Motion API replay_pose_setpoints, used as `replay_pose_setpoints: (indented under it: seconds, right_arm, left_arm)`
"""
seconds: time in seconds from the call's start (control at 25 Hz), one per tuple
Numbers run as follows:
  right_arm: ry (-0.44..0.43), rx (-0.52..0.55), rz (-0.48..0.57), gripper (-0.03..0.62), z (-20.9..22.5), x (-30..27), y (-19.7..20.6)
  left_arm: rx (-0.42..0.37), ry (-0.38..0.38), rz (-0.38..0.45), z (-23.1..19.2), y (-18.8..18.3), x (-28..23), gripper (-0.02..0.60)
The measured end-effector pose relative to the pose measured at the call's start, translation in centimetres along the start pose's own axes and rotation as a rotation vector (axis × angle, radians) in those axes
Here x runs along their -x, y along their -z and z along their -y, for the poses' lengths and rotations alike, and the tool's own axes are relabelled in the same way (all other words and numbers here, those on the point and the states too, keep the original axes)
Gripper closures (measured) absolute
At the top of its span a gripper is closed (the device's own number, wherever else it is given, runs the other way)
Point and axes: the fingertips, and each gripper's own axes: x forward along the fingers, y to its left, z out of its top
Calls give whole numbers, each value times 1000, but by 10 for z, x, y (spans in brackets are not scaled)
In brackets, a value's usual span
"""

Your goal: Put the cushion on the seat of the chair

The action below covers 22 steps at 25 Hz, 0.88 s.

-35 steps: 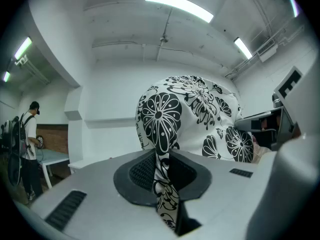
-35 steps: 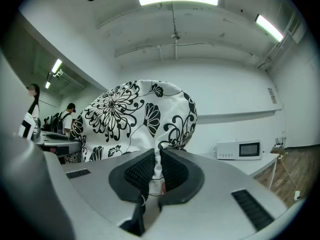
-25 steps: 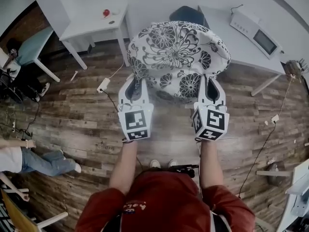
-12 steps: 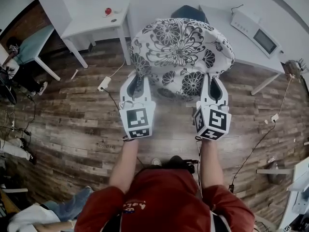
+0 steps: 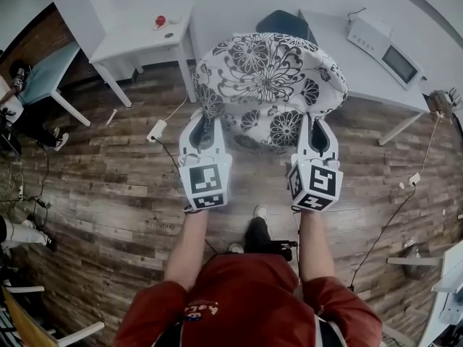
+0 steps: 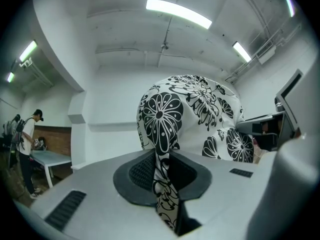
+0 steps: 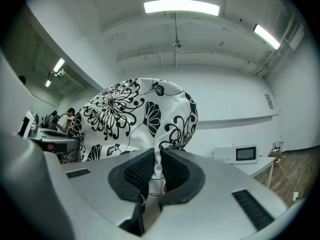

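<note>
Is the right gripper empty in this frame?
No, the right gripper has its jaws closed on a pinched fold of the black-and-white floral cushion.

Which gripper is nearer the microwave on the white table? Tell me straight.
Right. The right gripper, shut on the cushion, holds the edge toward the microwave; the left gripper grips the opposite edge, farther away.

The black-and-white flowered fabric cushion (image 5: pixel 268 78) is in the middle, with its near corners in the left gripper (image 5: pixel 203 126) and the right gripper (image 5: pixel 316 130). Behind it stands the dark padded chair (image 5: pixel 282 22), between a white square table (image 5: pixel 145 38) at far left and a white microwave oven (image 5: pixel 383 49) at far right.
</note>
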Motion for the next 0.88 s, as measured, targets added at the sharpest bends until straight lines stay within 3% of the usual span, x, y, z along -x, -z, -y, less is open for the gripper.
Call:
replay_pose_setpoints:
  seconds: [0.88]
  right_arm:
    - [14, 26, 106, 549, 4, -10, 4]
  left_arm:
    - [21, -3, 106, 0, 8, -17, 529]
